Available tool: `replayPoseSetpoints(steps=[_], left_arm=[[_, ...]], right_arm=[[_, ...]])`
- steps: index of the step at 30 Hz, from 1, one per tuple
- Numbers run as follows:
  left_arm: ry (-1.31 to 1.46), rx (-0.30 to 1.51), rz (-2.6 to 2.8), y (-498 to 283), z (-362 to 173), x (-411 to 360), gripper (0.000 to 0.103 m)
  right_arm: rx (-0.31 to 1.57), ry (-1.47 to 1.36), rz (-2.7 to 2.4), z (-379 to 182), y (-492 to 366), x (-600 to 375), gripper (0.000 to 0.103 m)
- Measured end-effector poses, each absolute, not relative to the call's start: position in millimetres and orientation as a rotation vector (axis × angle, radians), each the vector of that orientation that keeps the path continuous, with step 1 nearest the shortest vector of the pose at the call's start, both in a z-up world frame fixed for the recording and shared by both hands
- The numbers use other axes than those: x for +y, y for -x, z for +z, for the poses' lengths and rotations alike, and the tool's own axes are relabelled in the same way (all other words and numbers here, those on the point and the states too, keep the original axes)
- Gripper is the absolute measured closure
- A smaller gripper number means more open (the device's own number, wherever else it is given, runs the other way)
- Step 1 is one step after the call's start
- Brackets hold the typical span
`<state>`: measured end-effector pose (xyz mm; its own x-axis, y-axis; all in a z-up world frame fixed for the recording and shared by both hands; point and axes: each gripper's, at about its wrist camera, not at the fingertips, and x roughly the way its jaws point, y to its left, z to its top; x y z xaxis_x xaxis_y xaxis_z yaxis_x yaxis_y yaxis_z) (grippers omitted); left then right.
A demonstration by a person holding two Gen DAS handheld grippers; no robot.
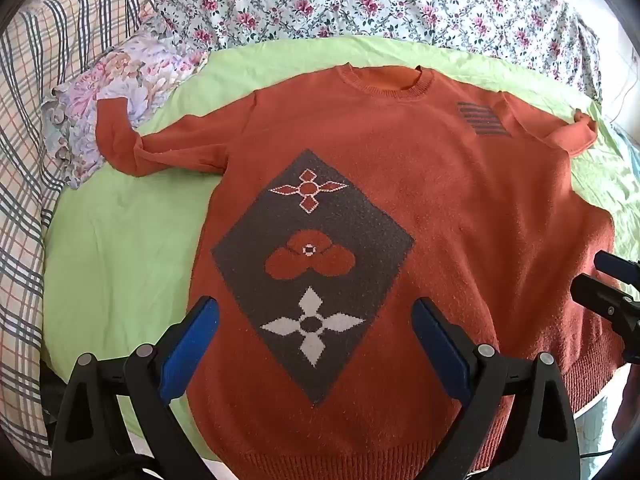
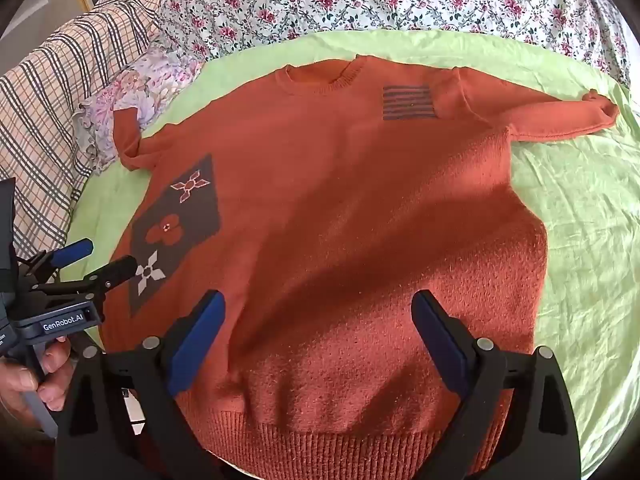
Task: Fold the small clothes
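An orange knitted sweater [image 1: 460, 200] lies flat, front up, on a light green sheet [image 1: 120, 248]. It has a grey diamond panel [image 1: 312, 264] with flower motifs and a grey striped patch [image 1: 482, 119]. Its neck points away and both sleeves spread sideways. My left gripper [image 1: 316, 320] is open and empty above the lower left of the sweater. My right gripper [image 2: 318, 320] is open and empty above the lower middle of the sweater [image 2: 340, 208], near the ribbed hem [image 2: 328, 452]. The left gripper also shows in the right wrist view [image 2: 106, 258].
A floral bedspread [image 1: 360, 4] lies beyond the green sheet [image 2: 580, 240]. A checked blanket [image 1: 28, 160] and a pastel floral pillow [image 1: 116, 92] sit at the left; the left sleeve end [image 1: 114, 128] rests on the pillow.
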<state>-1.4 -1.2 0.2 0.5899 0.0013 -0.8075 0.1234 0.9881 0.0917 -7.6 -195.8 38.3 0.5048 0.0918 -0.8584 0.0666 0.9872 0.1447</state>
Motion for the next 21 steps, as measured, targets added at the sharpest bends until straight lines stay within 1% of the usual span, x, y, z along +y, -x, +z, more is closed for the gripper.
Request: replayPoseSetpoints(steps=[14,21], left_arm=[[-0.151,0.941,-0.079,-3.1,-2.7,-3.5,0.006],[-0.153,0.931,-0.082,-5.1,-2.5,-5.0,0.006]], right_arm=[[1.058,-0.170,0.012,33.9,8.8,-199.7,0.009],[1.033,-0.184,0.016,34.1,12.1,-199.7,0.009]])
